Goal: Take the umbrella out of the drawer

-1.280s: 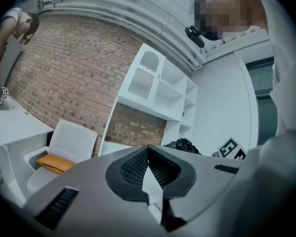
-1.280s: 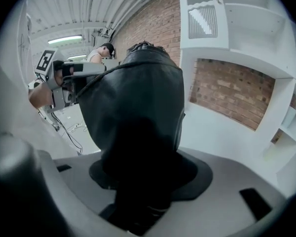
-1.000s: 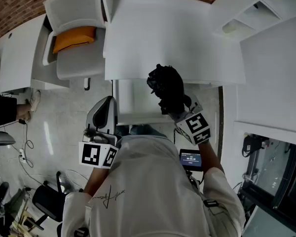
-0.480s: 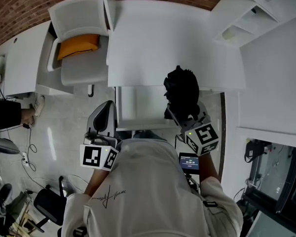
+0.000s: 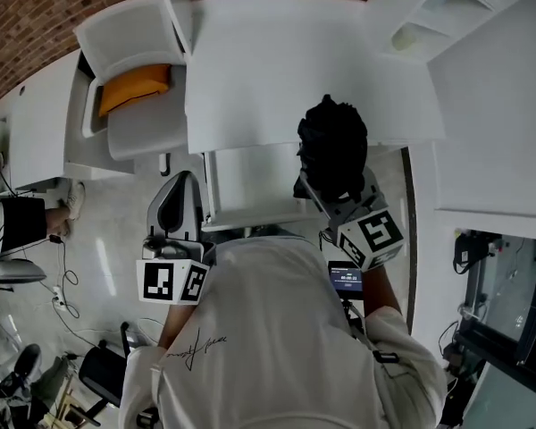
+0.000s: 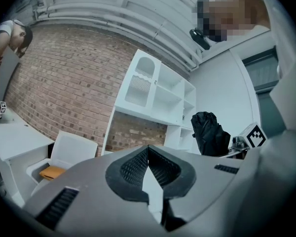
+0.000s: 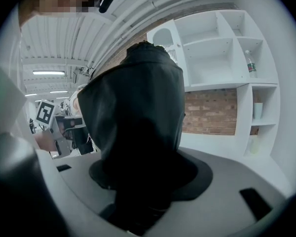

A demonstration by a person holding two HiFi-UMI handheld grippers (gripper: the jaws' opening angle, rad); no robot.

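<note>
The black folded umbrella (image 5: 332, 150) sits in my right gripper (image 5: 329, 195), which is shut on its lower end. In the head view it hangs at the white table's front edge, to the right of the open white drawer (image 5: 250, 181). Seen from the right gripper view, the umbrella (image 7: 138, 127) fills the space between the jaws and hides the pads. My left gripper (image 5: 177, 206) stays left of the drawer front, pointing level and holding nothing. In the left gripper view its jaws meet at the tips (image 6: 148, 149), and the umbrella (image 6: 209, 132) shows at the right.
A white desk top (image 5: 277, 70) spans above the drawer. A white chair with an orange cushion (image 5: 134, 88) stands at the left, under a brick wall. White shelves (image 5: 429, 25) are at the right. A person (image 5: 18, 222) and cables are on the floor at far left.
My right gripper has carried the umbrella upward and to the right, from over the drawer to the table's front edge. The left gripper has risen a little.
</note>
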